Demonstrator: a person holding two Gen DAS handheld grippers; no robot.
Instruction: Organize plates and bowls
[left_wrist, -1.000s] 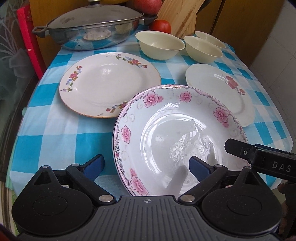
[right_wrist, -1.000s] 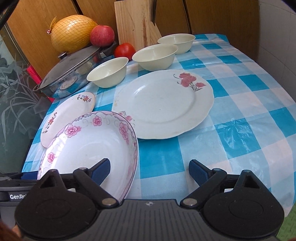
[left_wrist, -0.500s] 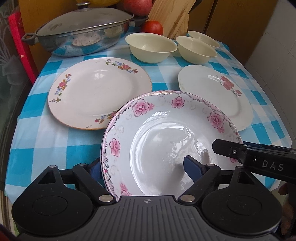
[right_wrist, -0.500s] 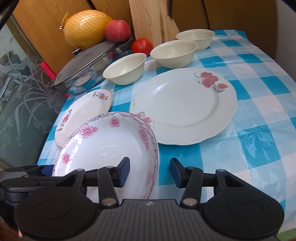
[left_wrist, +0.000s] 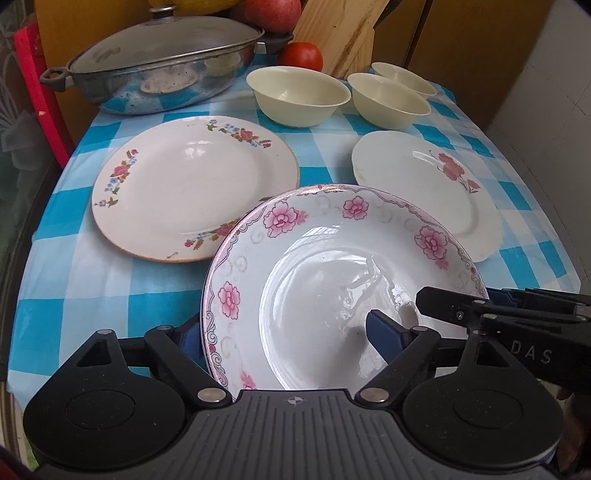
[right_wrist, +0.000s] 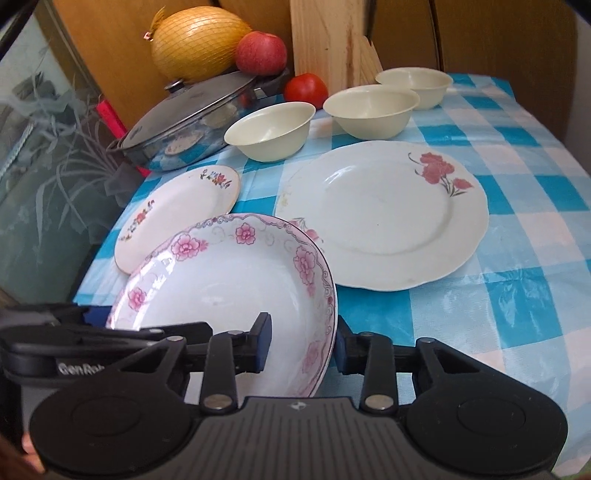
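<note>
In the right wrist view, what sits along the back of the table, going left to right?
Lidded pan → netted melon → apple → tomato → wooden board. In front of them, three cream bowls run left, middle, right.

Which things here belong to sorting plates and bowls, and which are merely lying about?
For the job: pink-flowered deep plate, two flat plates, three cream bowls.
Lying about: lidded pan, tomato, apple, netted melon, wooden board.
</note>
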